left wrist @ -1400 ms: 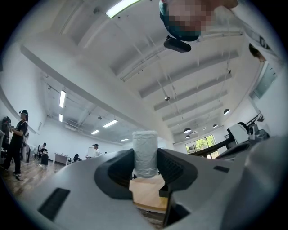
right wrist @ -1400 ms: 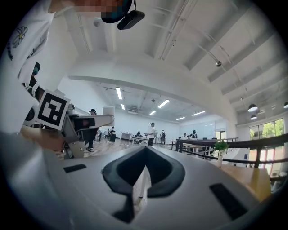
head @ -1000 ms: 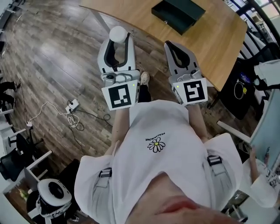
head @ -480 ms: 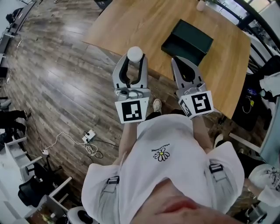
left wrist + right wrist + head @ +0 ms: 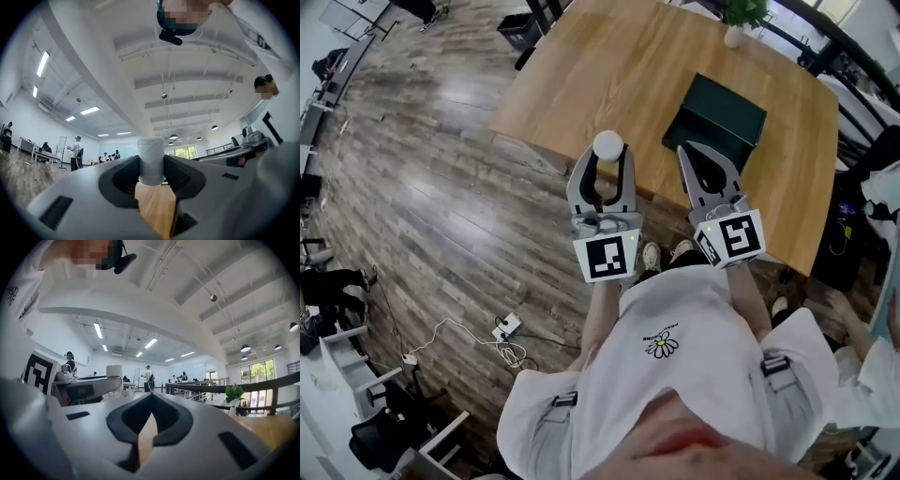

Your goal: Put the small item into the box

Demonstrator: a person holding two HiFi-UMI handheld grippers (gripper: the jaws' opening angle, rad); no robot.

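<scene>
I'm pinching the small white item (image 5: 607,144) in my left hand-held gripper (image 5: 607,156) at frame centre, right hand-held gripper (image 5: 688,150) pressed together and empty, dark box (image 5: 717,117) waiting upper right on the worktop (image 5: 609,66), drop-in not yet done.

A broad wooden surface (image 5: 609,66) lies ahead of the left gripper (image 5: 607,155) and right gripper (image 5: 687,150), with a potted plant (image 5: 736,23) at its far edge. A grey-brown plank floor (image 5: 441,187) spreads to the left gripper's left, and a white power strip (image 5: 506,327) with its cable lies behind it. Overhead, a white beamed ceiling (image 5: 187,79) carries strip lights (image 5: 97,330) and pendant lamps (image 5: 245,348), with windows (image 5: 255,373) far ahead.
</scene>
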